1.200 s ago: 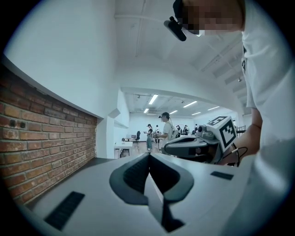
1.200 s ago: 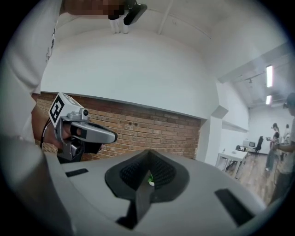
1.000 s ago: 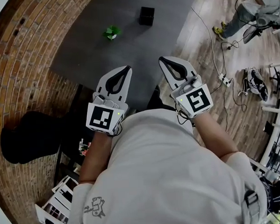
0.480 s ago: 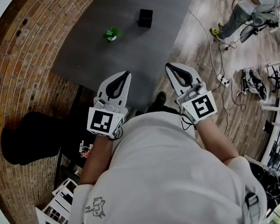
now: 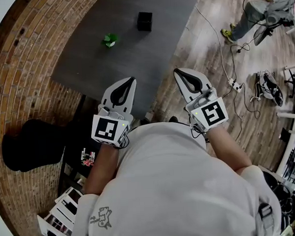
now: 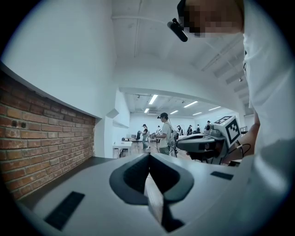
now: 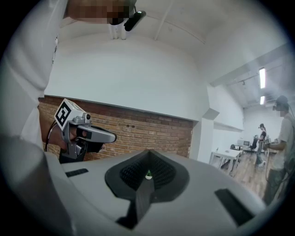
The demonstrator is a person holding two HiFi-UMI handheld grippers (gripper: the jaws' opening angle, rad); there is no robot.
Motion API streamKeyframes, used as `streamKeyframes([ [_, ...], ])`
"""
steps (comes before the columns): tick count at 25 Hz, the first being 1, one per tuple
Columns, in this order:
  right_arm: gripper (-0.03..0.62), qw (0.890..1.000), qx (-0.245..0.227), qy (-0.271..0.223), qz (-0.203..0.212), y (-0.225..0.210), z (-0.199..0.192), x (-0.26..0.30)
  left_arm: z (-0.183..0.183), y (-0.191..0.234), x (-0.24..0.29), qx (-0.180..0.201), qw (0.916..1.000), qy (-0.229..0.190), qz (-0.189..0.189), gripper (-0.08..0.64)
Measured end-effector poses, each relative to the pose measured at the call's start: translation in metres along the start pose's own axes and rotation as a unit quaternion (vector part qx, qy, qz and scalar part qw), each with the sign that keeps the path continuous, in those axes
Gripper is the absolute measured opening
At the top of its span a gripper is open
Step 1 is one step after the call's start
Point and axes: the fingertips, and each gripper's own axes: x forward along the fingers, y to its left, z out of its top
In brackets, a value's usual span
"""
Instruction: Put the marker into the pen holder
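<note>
A black cube-shaped pen holder stands on the dark grey table at the far side in the head view. A small green thing lies to its left; it is too small to tell whether it is the marker. My left gripper and right gripper are held side by side at the table's near edge, well short of both objects. Both are shut with nothing between the jaws. In the left gripper view the left gripper points into the room; in the right gripper view the right gripper faces the brick wall.
A brick wall runs along the left, with a black bulky shape beside it. Cables and a power strip lie on the wooden floor at the right. Another person stands at the far right. White racks sit at the lower left.
In the head view the table, the green thing and the pen holder have slid up and to the left. Both grippers stay shut and side by side.
</note>
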Motion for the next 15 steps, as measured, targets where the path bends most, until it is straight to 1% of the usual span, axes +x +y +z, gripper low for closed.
streamKeyframes([
  [3,0.005,1.000,0.007,-0.006,0.011,-0.015,0.000,-0.022,0.001,-0.024,0.012,-0.002,1.0000,0.004,0.008,0.011],
  [7,0.005,1.000,0.008,-0.003,0.023,-0.035,-0.010,-0.048,-0.002,-0.059,0.027,0.001,0.9997,0.013,0.019,0.011],
  [12,0.005,0.997,0.029,-0.005,0.075,-0.028,-0.020,-0.067,-0.009,-0.088,0.029,-0.004,0.9991,0.020,0.036,0.011],
  [15,0.005,0.995,0.026,-0.010,0.094,-0.023,-0.029,-0.078,-0.017,-0.102,0.024,-0.009,0.9983,0.026,0.051,0.011],
])
